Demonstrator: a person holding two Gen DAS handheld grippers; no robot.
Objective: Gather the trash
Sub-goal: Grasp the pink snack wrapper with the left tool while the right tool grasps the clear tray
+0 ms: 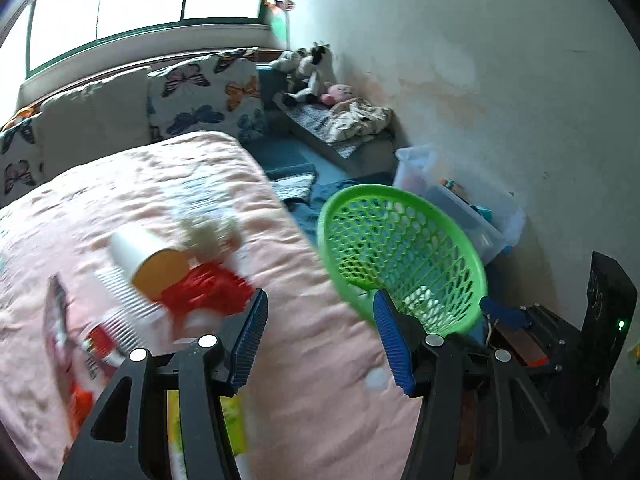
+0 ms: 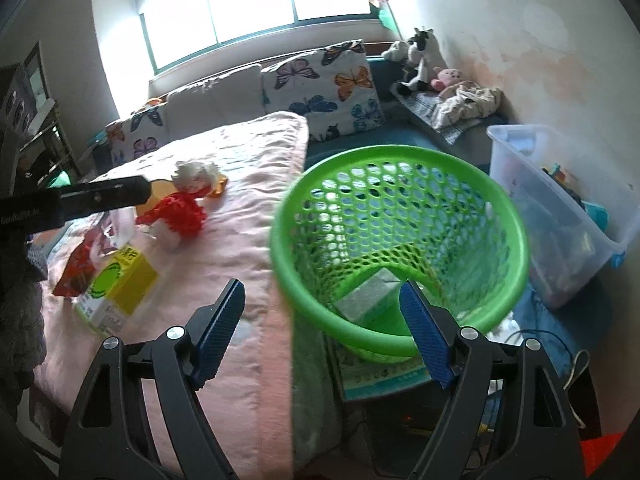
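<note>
Trash lies on a pink bed cover [image 1: 168, 184]: a paper cup [image 1: 148, 264] on its side, a red mesh bundle [image 1: 204, 288], crumpled paper [image 1: 208, 232], a ridged plastic cup [image 1: 124, 296] and a red wrapper [image 1: 60, 320], all blurred. My left gripper [image 1: 320, 296] hovers open and empty just right of the pile. A green mesh basket [image 2: 400, 236] stands beside the bed with a pale box [image 2: 368, 296] inside. My right gripper [image 2: 322, 284] is open and empty, above the basket's near rim. A yellow-green carton [image 2: 120, 284] lies on the bed to its left.
A clear plastic bin [image 2: 560, 208] with toys stands right of the basket by the wall. Butterfly pillows [image 2: 320, 88] line the bed's head under the window. Plush toys [image 2: 420, 60] and a crumpled cloth sit on a low bench. Cables and a dark device [image 1: 608, 300] lie on the floor.
</note>
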